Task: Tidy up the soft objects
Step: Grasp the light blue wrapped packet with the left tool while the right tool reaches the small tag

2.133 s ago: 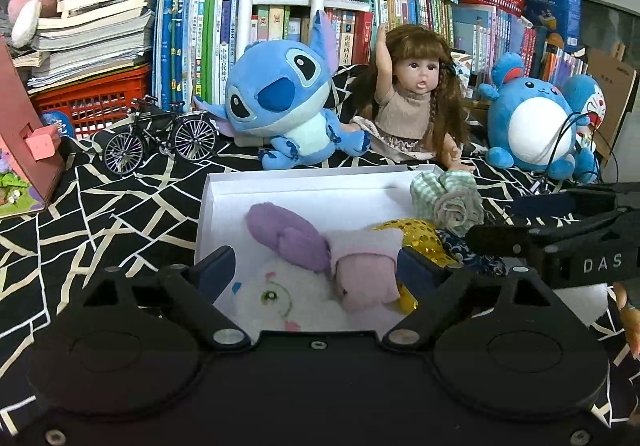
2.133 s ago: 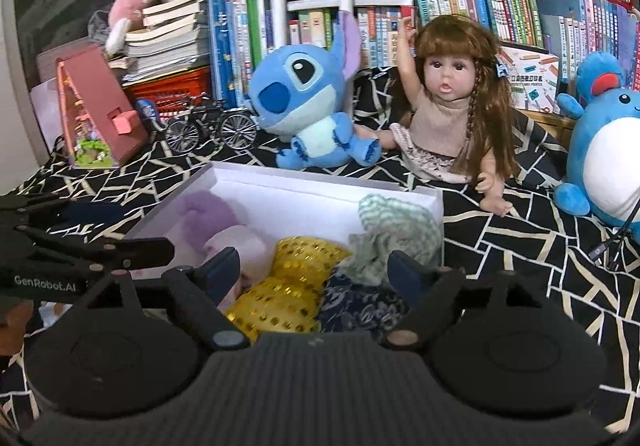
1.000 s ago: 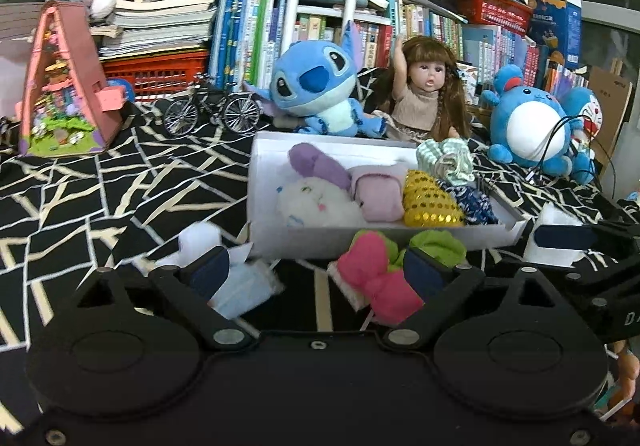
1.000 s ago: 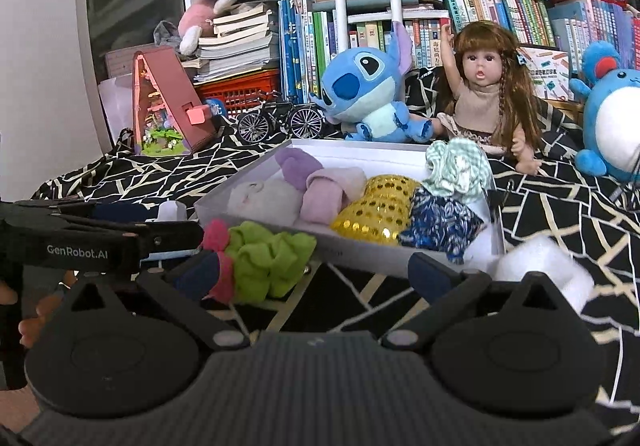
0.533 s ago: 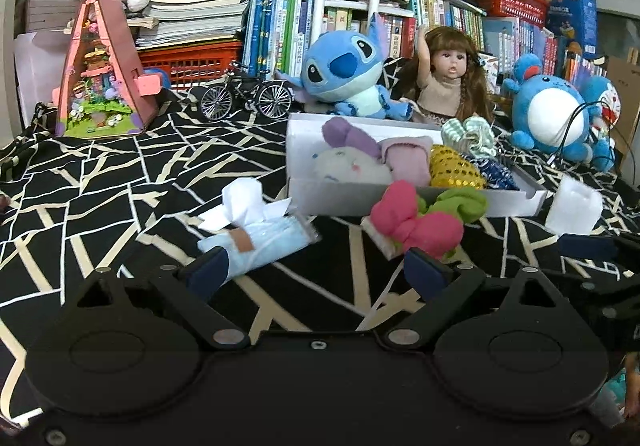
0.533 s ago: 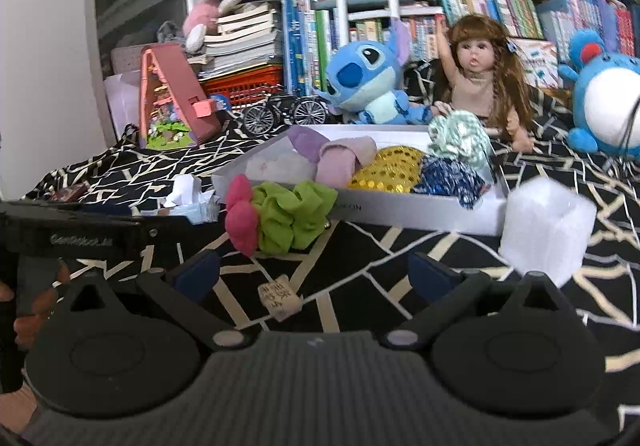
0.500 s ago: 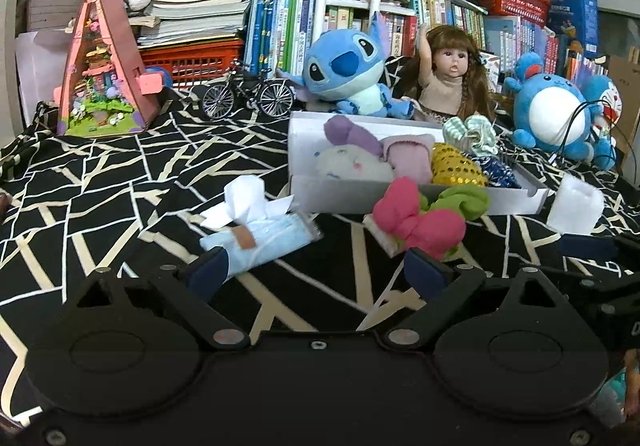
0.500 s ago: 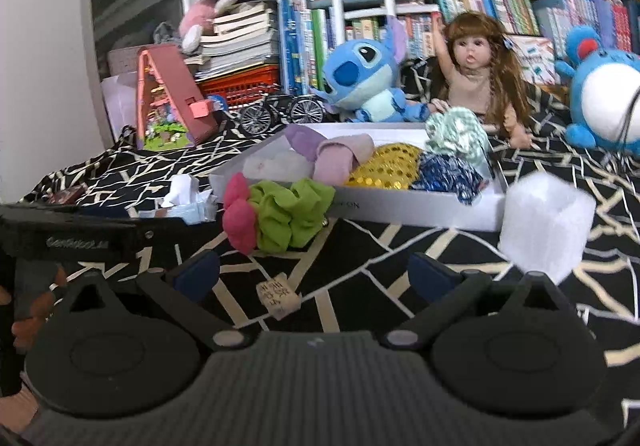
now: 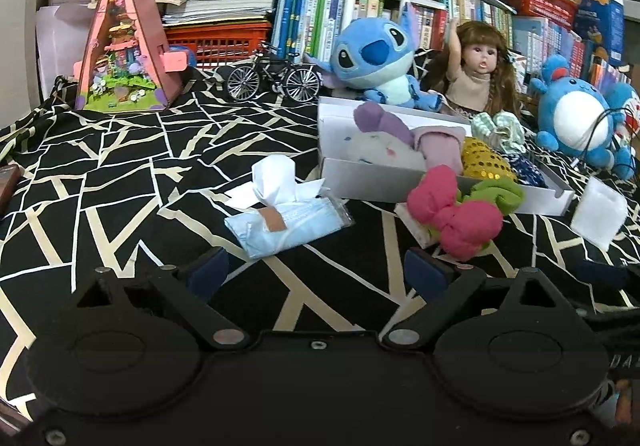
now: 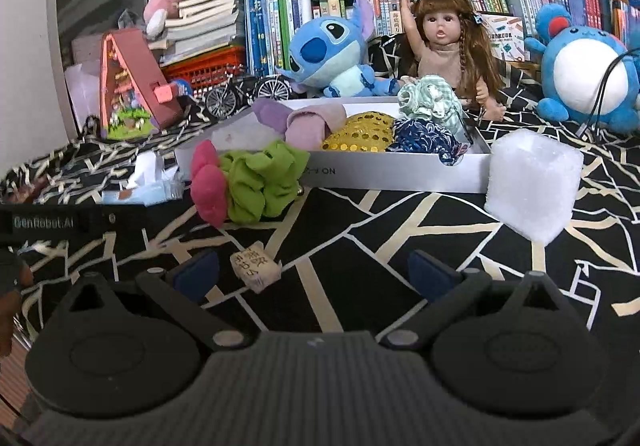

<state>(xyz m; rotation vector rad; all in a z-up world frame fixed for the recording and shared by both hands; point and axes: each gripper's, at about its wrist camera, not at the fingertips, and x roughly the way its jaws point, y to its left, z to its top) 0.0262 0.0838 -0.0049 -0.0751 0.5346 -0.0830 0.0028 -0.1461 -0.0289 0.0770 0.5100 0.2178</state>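
A white box [image 9: 372, 179] [image 10: 400, 173] on the black patterned cloth holds several soft items: a white plush, a pink roll, a gold sequin piece, a dark blue scrunchie and a green checked scrunchie. In front of it lie a pink and green scrunchie pair [image 9: 456, 215] [image 10: 248, 185], a tissue pack [image 9: 288, 219] [image 10: 148, 185] and a white foam block [image 9: 598, 211] [image 10: 532, 185]. My left gripper [image 9: 316, 272] is open and empty, low over the cloth, between the tissue pack and the pink scrunchie. My right gripper [image 10: 314, 274] is open and empty, with a small labelled cube [image 10: 254, 272] by its left finger.
A Stitch plush [image 9: 376, 57], a doll [image 9: 476, 73], a blue round plush [image 9: 572, 121], a toy bicycle [image 9: 274, 79] and a pink toy house [image 9: 124, 57] stand behind the box. Books and red baskets fill the shelf at the back.
Both grippers have pulled back from above the box to low over the cloth in front of it. The scrunchies, tissue pack and foam block have come into view. Both stay open.
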